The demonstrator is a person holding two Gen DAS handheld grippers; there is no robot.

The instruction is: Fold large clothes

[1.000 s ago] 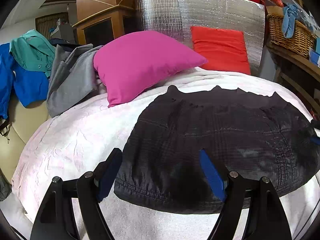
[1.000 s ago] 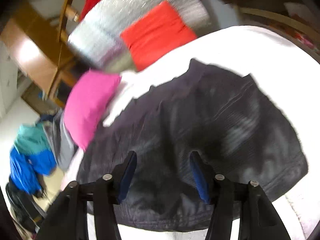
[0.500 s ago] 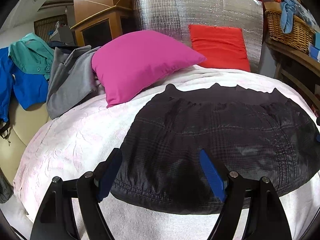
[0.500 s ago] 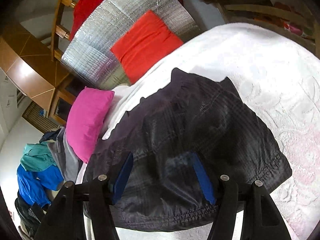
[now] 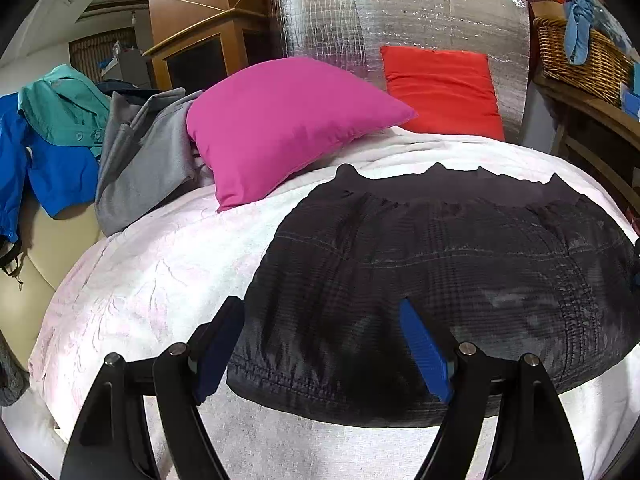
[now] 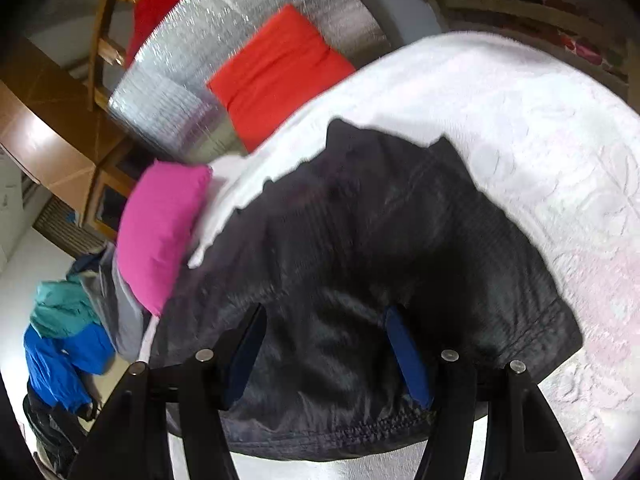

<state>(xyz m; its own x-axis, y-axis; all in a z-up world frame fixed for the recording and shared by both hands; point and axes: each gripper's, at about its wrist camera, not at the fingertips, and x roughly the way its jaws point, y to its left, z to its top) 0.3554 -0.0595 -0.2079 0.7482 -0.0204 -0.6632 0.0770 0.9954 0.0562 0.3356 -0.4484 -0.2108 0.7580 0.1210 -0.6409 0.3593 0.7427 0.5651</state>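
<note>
A dark plaid garment (image 5: 440, 280) lies spread flat on the white bedspread (image 5: 152, 280); it also shows in the right wrist view (image 6: 380, 240). My left gripper (image 5: 320, 344) is open and empty, hovering over the garment's near left hem. My right gripper (image 6: 324, 348) is open and empty, tilted, over the garment's near hem toward its right side. Neither gripper holds cloth.
A pink pillow (image 5: 288, 124) and a red cushion (image 5: 440, 88) lie at the bed's far end against a silver foil panel (image 5: 400, 20). Grey, teal and blue clothes (image 5: 80, 140) are piled at left. A wicker basket (image 5: 580, 56) stands on a wooden shelf at right.
The left gripper has drawn back slightly, so the garment sits a bit farther off. The right gripper has swung and moved over the hem; its view is still blurred. Both stay open.
</note>
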